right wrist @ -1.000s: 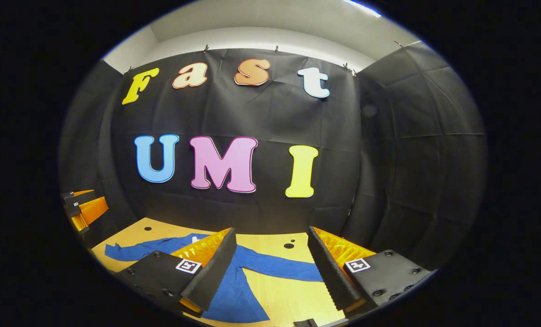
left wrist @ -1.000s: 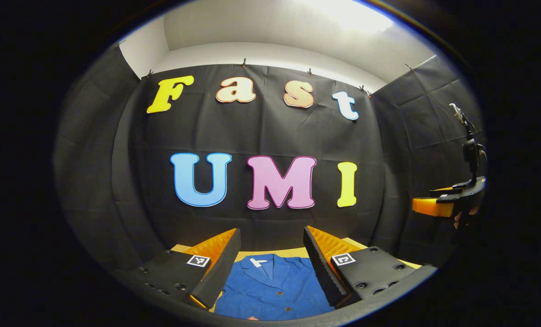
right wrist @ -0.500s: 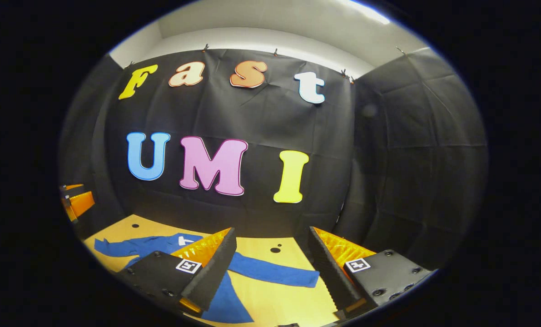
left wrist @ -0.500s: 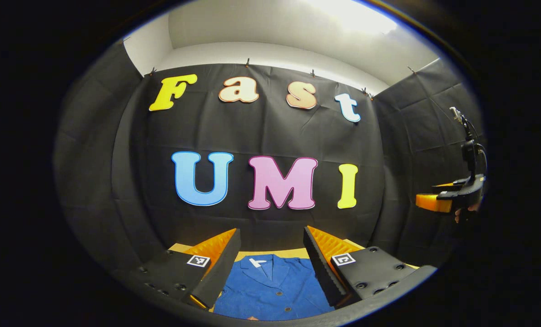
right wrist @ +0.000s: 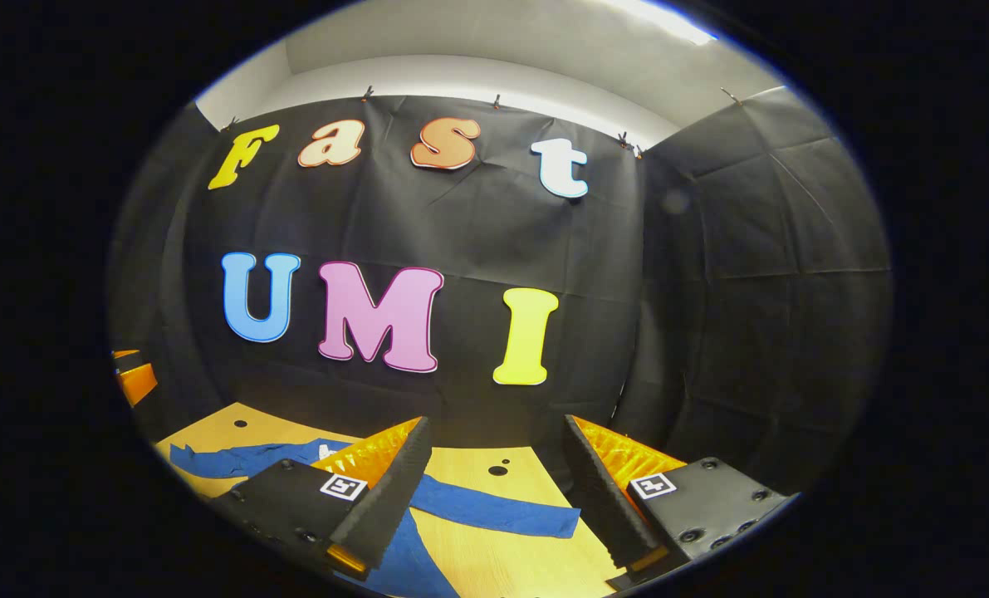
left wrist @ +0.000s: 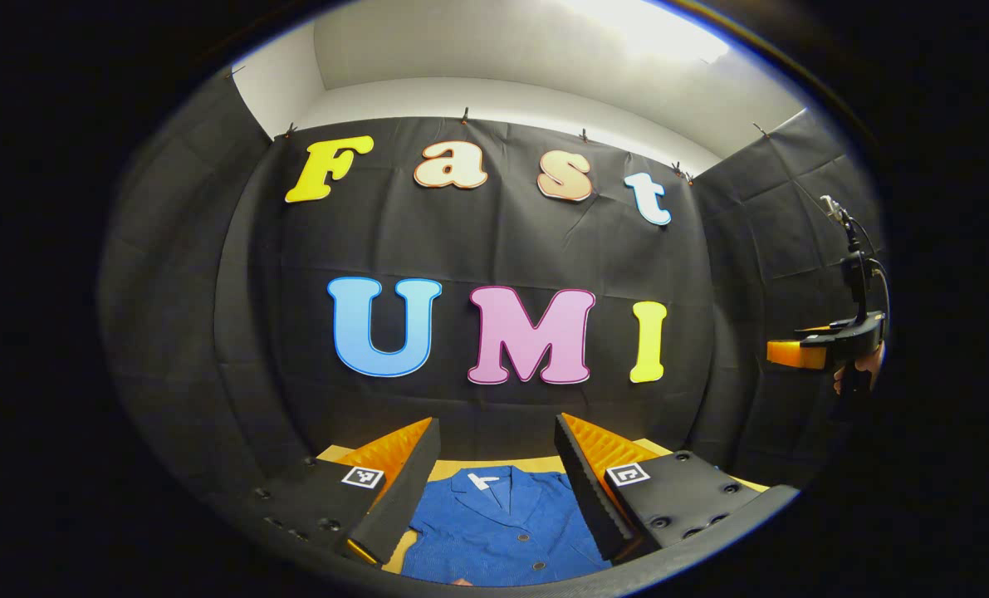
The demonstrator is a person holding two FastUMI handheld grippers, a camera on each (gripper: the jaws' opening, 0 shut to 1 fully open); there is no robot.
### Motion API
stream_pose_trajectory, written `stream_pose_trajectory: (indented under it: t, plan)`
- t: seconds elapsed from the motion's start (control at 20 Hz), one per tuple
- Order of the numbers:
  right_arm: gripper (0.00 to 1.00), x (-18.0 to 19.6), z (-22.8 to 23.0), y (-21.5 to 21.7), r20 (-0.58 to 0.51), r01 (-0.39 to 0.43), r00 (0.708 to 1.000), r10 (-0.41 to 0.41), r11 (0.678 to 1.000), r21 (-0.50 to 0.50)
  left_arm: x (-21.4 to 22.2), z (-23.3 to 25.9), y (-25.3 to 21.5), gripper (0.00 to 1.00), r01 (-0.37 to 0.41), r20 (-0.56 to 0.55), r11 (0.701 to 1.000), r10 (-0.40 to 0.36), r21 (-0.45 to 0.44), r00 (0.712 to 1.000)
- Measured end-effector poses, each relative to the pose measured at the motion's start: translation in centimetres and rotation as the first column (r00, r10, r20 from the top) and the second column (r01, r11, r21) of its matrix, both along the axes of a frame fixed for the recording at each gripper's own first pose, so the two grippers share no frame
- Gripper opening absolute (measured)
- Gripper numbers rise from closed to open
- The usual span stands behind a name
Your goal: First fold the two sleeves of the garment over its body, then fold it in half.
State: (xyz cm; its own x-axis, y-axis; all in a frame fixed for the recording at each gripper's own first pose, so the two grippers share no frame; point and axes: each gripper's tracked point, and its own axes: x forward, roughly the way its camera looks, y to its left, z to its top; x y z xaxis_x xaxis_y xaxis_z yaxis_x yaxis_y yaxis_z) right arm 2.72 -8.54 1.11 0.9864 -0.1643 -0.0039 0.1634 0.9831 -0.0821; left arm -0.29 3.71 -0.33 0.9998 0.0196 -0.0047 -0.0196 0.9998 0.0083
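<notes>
A blue buttoned garment [left wrist: 498, 523] lies flat on the wooden table [left wrist: 536, 461], collar toward the far wall. My left gripper [left wrist: 494, 482] hangs open above its chest, with nothing between the fingers. In the right gripper view the garment's right sleeve [right wrist: 494, 512] stretches across the table [right wrist: 527, 556], and its other sleeve [right wrist: 220, 458] runs off to the left. My right gripper [right wrist: 494, 490] is open above that right sleeve, clear of the cloth. The right gripper [left wrist: 822, 353] also shows far right in the left gripper view, held by a hand [left wrist: 855, 378].
The table [right wrist: 212, 432] has small dark holes [right wrist: 498, 470] near its back edge. Black cloth walls close the booth on three sides, right behind the table. The left gripper's fingers [right wrist: 133, 378] show at the left edge of the right gripper view.
Both views have shifted slightly: the right gripper has turned a little rightward and the garment has slid left and down in its view. The left gripper has barely moved. Both stay open.
</notes>
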Motion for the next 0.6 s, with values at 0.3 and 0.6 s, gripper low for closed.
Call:
stream_pose_trajectory:
  t: [0.3,0.6]
  plan:
    - [0.99,3.1,-1.1,-4.0,-0.028,0.037,0.999,-0.037,0.999,-0.006,0.2,-0.6,-0.3,0.8,-0.026,-0.023,1.0,0.026,-0.001,0.999]
    - [0.99,10.4,-5.4,-7.5,-0.071,-0.011,0.997,0.014,0.999,0.044,2.4,-0.7,-1.5,0.8,-0.078,-0.048,0.997,0.079,0.022,0.996]
